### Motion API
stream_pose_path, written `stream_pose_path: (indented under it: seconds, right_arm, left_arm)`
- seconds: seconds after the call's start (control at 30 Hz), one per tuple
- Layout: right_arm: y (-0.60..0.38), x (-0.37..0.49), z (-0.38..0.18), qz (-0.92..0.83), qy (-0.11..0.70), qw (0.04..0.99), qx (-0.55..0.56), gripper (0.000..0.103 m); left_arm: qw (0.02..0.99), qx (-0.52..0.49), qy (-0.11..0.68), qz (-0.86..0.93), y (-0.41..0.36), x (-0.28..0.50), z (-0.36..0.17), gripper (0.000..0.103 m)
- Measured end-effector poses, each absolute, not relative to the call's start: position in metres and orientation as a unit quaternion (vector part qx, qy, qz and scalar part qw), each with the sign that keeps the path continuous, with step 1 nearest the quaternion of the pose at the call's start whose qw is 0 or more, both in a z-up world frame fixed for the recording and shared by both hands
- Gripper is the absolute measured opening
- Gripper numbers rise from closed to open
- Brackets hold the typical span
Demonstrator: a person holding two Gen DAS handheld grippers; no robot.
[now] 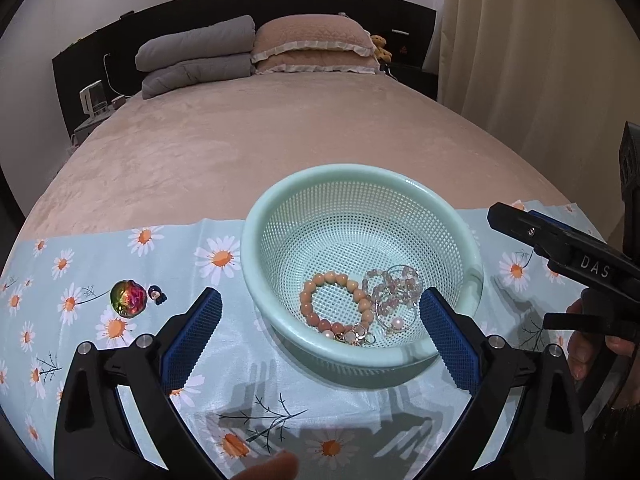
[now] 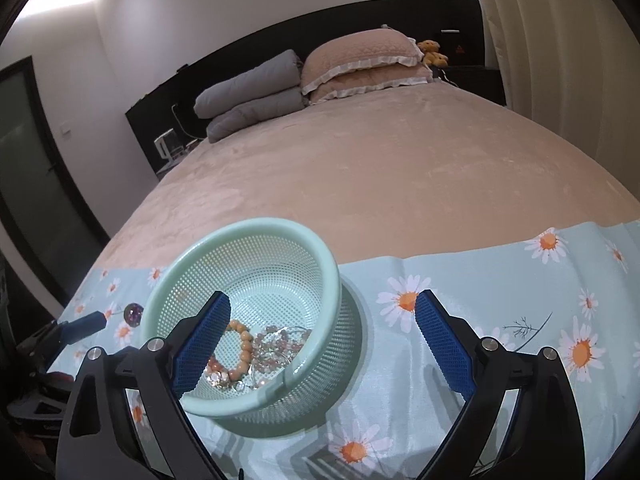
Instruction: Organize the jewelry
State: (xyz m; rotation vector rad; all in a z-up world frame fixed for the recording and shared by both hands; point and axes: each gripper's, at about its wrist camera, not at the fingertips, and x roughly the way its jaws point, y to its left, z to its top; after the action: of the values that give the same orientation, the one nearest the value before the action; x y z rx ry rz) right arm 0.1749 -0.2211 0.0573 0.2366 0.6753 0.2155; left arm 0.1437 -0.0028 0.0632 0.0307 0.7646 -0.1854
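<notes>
A mint green mesh basket (image 1: 256, 240) stands on a daisy-print cloth (image 1: 224, 360). In it lie a peach bead bracelet (image 1: 320, 280), a pink crystal bracelet (image 1: 394, 284) and small pearl and gold pieces (image 1: 356, 336). My left gripper (image 1: 320, 296) is open over the basket's near rim, with nothing between its pads. Left of the basket, an iridescent round brooch (image 1: 129, 297) and a tiny dark charm (image 1: 157, 295) rest on the cloth. My right gripper (image 2: 323, 300) is open astride the basket's right wall (image 2: 332, 280), holding nothing. The peach bracelet (image 2: 244, 344) shows beside its left pad.
The cloth covers the near end of a beige bed (image 1: 280, 140). Folded grey quilts (image 1: 196, 56) and pink pillows (image 1: 316, 48) lie at the headboard. A curtain (image 1: 540, 40) hangs at the right. One finger of the right gripper (image 1: 532, 232) and a hand (image 1: 588, 344) sit right of the basket.
</notes>
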Motion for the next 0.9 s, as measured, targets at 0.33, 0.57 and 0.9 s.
stream_pose_path:
  seconds: [0.33,0.57,0.9]
  right_arm:
    - [-0.204,0.168,0.055,0.098,0.339,0.934,0.053,0.090]
    - [-0.198,0.152,0.050,0.100,0.337,0.936,0.019,0.090]
    - [-0.211,0.121,0.046,0.104,0.318,0.942,0.032,0.093]
  left_arm:
    - [0.930,0.051,0.358,-0.069,-0.007,0.136,0.060,0.097]
    - [0.944,0.028,0.326,-0.040,-0.009,0.127,0.057,0.097]
    - [0.948,0.062,0.308,-0.057,-0.024,0.104,0.049,0.097]
